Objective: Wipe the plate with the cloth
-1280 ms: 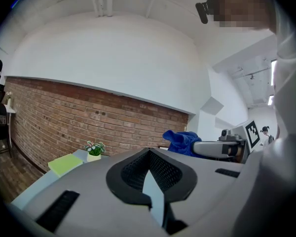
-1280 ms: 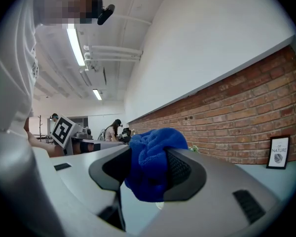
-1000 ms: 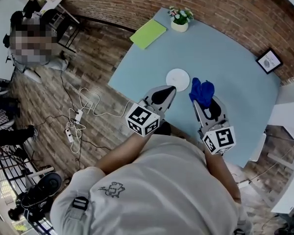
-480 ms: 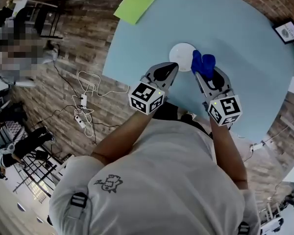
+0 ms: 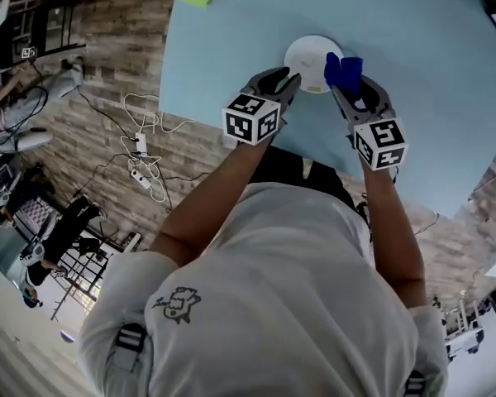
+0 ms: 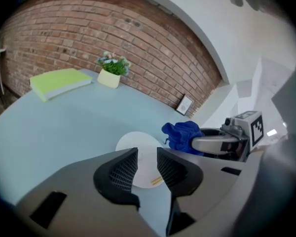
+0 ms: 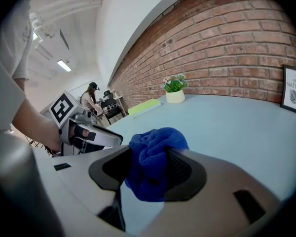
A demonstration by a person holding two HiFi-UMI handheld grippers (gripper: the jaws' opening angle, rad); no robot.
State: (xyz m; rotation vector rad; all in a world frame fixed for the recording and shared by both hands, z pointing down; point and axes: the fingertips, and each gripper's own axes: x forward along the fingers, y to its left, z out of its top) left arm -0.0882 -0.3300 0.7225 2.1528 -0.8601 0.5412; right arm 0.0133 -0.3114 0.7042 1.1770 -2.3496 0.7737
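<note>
A small white plate lies on the light blue table. My right gripper is shut on a bunched blue cloth, which hangs at the plate's right edge. In the right gripper view the cloth fills the space between the jaws of the right gripper. My left gripper is at the plate's near left edge. Its jaws have just been opening and stand a little apart with nothing between them. In the left gripper view the plate shows beyond the left gripper, and the cloth is to its right.
A green notebook, a potted plant and a framed picture stand at the table's far side by the brick wall. Cables and a power strip lie on the wooden floor left of the table. A person stands far off.
Both grippers have come down and forward to the plate. The cloth, held throughout, now sits at the plate's right edge. The head view has tipped further down.
</note>
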